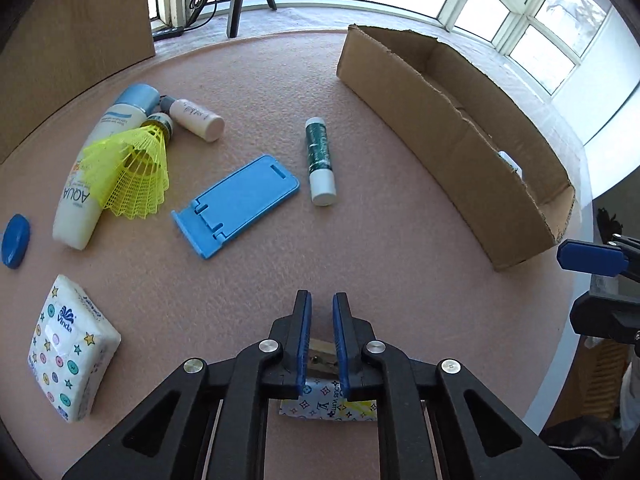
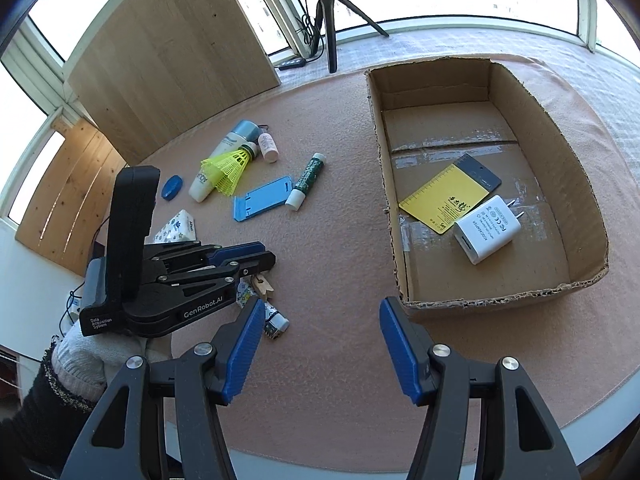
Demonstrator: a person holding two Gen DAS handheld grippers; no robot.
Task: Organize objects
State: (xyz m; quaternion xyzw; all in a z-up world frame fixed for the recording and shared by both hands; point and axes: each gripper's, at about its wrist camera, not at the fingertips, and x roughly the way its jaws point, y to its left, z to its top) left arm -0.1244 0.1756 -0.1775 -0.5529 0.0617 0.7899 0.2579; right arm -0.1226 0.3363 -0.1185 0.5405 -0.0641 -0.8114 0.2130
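Left gripper [image 1: 322, 312] pinches a wooden clothespin [image 1: 320, 358] with a patterned packet, likely bound for the cardboard box [image 2: 588, 184], which already holds a yellow card [image 2: 442, 196] and charger [image 2: 486, 228]. Right gripper [image 2: 322, 344] hangs half-spread, empty. Blue phone stand [image 1: 236, 204] and glue stick [image 1: 319, 160] remain loose on the table.

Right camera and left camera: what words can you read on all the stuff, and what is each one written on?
"AQUA": lotion tube
"Vinda": tissue pack
"LOUIS VUITTON": patterned wrapper under the left gripper
"GenRobot.AI", "Data Acquisition System": left gripper body
"FC", "CE": white charger; its other print is too small
Yellow card, small bottle, glue stick: unreadable
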